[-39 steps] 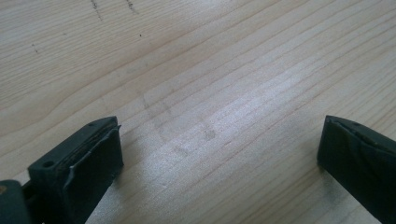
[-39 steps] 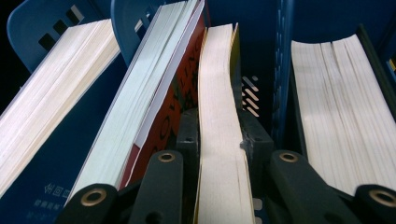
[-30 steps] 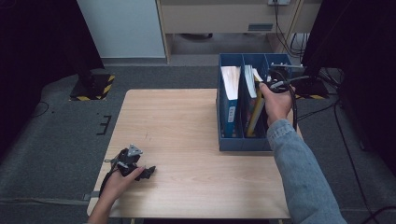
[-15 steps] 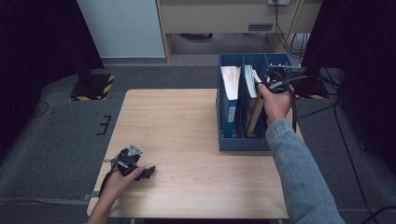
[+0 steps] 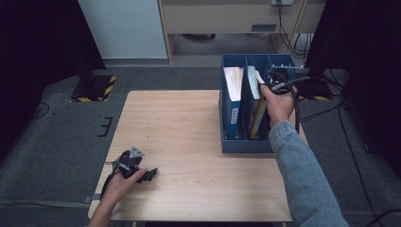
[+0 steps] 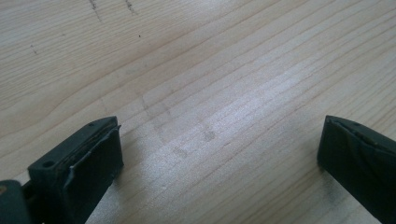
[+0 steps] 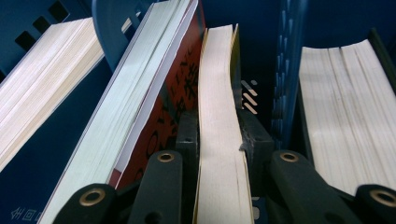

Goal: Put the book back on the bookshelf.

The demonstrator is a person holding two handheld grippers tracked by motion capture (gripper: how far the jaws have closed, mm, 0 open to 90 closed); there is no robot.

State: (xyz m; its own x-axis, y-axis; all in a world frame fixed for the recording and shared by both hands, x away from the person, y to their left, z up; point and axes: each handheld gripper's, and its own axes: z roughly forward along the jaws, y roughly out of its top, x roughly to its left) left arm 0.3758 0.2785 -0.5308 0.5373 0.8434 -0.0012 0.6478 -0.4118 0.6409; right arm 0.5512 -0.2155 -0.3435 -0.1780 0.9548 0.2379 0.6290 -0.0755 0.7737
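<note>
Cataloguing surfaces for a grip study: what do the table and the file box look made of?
Table: pale wood or wood-look laminate, with straight grain lines and a soft sheen in the left gripper view. File box: blue, apparently moulded plastic, with slotted walls and thin dividers between the books.

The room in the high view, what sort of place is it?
Probably a lab or recording room: a bare wooden table on grey carpet, black curtains at the sides, loose cables behind.
</note>
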